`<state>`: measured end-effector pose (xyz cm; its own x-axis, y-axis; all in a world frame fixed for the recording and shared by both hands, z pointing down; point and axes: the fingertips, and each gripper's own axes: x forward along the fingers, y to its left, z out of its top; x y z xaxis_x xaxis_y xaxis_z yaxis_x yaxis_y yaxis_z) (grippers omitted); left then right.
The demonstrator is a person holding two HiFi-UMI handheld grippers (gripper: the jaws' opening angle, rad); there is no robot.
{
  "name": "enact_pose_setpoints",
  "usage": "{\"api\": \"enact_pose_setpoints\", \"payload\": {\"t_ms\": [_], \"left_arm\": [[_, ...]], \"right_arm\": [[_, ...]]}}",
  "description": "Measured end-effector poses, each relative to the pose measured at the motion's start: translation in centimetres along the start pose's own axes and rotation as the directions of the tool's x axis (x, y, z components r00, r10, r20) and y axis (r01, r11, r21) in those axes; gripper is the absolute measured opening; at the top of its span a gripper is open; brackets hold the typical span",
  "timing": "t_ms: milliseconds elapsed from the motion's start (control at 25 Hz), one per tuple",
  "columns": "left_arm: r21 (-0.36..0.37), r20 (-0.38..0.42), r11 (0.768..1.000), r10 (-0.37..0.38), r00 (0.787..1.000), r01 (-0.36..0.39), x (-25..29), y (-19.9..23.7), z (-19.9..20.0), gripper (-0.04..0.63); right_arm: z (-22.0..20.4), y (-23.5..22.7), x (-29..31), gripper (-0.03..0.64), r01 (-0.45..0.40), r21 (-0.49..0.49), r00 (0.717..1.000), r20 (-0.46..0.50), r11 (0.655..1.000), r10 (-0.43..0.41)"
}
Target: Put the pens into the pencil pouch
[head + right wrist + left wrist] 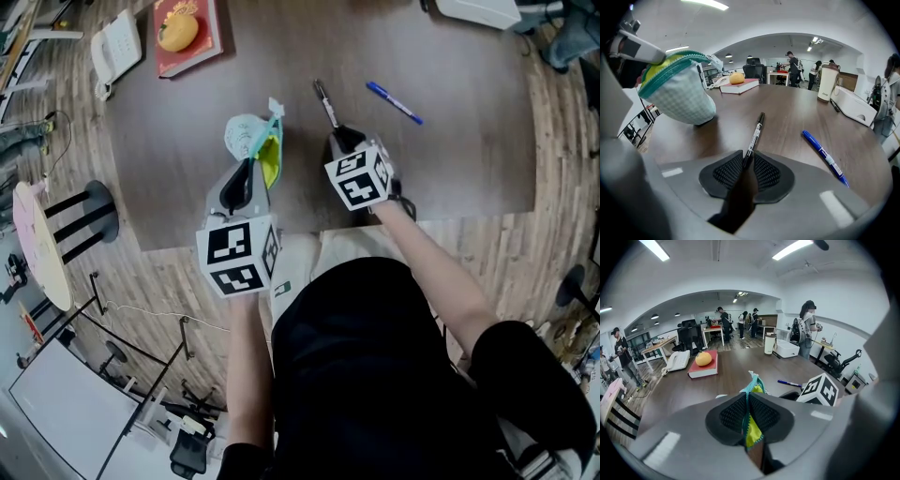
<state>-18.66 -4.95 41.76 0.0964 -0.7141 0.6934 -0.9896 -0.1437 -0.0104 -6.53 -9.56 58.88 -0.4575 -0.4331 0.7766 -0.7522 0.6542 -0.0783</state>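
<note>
Pinching the pencil pouch by its teal zipper edge, left gripper fingers pressed on it, yellow lining showing. Right of the pouch, a blue pen flat on the counter. Left of the pouch and farther off, a red book with an orange fruit on top, white telephone alongside.

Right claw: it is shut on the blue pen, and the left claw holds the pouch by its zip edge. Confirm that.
Wrong pen: the right gripper view shows the right claw shut on the black pen; the blue pen lies free on the table. The left claw does hold the pouch by its zip edge.
</note>
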Motion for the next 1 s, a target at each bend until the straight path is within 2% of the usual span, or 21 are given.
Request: {"api": "enact_pose_setpoints", "payload": {"t_ms": [240, 720, 1000], "left_arm": [[-0.011, 0.005, 1.000, -0.005, 1.000, 0.005, -0.1, -0.1, 0.0, 0.018], [-0.057, 0.018, 0.998, -0.012, 1.000, 0.013, -0.6, -0.1, -0.4, 0.018], [-0.064, 0.032, 0.998, -0.027, 0.999, 0.029, -0.4, -0.9, -0.5, 0.018]], "right_arm": [[0.0, -0.5, 0.0, 0.050, -0.009, 0.042, 1.000, -0.012, 0.999, 0.009], [-0.2, -1.0, -0.7, 0.046, -0.011, 0.059, 1.000, -0.016, 0.998, 0.012], [0.2, -2.1, -3.0, 0.044, -0.018, 0.066, 1.000, 0.015, 0.998, 0.017]]}}
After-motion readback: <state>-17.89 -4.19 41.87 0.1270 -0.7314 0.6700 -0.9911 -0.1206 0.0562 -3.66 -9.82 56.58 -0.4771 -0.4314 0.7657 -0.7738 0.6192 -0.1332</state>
